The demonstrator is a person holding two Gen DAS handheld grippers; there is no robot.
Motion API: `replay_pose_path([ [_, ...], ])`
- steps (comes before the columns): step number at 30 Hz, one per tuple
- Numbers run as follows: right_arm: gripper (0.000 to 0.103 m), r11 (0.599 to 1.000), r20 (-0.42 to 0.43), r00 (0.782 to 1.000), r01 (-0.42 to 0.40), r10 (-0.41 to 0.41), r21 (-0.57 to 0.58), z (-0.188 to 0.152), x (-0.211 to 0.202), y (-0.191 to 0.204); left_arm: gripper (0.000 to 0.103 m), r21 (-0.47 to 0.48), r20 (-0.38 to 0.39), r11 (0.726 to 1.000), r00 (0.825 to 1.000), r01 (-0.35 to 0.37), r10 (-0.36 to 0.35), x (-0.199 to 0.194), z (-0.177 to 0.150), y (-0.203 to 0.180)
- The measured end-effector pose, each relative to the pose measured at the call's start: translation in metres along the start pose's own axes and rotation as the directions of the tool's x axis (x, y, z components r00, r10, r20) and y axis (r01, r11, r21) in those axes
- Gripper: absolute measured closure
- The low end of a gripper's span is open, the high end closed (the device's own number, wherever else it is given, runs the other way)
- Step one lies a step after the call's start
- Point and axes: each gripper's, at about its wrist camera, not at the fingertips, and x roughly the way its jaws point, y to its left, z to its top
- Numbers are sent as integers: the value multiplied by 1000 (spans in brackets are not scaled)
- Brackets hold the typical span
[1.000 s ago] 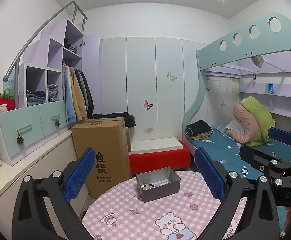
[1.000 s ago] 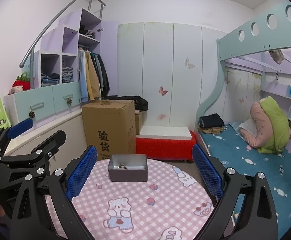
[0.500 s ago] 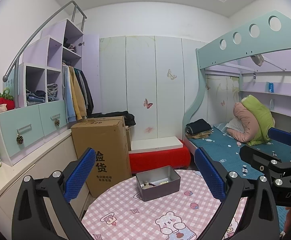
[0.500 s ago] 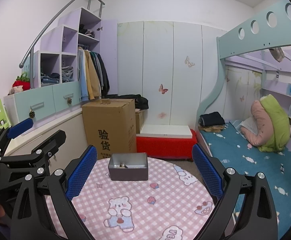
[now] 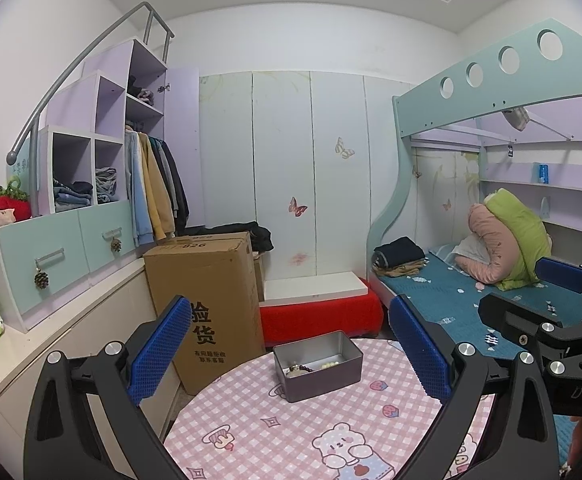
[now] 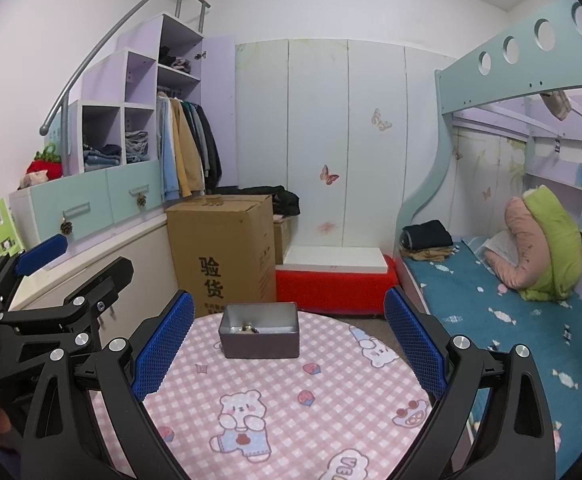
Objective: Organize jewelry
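Observation:
A grey metal box (image 5: 318, 365) stands at the far side of a round table with a pink checked cloth (image 5: 291, 432). Inside it lie a dark bead bracelet (image 5: 299, 369) and a pale bead string (image 5: 333, 363). The box also shows in the right wrist view (image 6: 259, 335) with small jewelry (image 6: 249, 328) inside. My left gripper (image 5: 289, 350) is open and empty, held above the table short of the box. My right gripper (image 6: 287, 344) is open and empty, also short of the box. Each gripper shows at the edge of the other's view.
A tall cardboard carton (image 5: 207, 300) stands behind the table at the left. A red bench with a white top (image 5: 319, 312) is behind the box. A bunk bed with a blue sheet (image 5: 471, 304) is on the right. A cabinet counter (image 5: 51, 344) runs along the left.
Both views have shifted very slightly; the box sits a touch lower in the right wrist view. Both grippers stay open and empty.

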Motion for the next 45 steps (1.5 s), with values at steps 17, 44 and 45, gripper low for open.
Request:
replay_pose_path([
  [17,10,1000,-6,1000,-1,1,5,-6,-1,6,7,1,-4,1000,1000,1,-1,2,-1,1],
  [44,10,1000,-11,1000,-2,2,9,-8,-1,8,7,0,-9,1000,1000,4,-4,4,-4,4],
  [45,10,1000,-11,1000,-2,2,9,-6,0,6,7,0,-10,1000,1000,4,-4,4,-3,4],
])
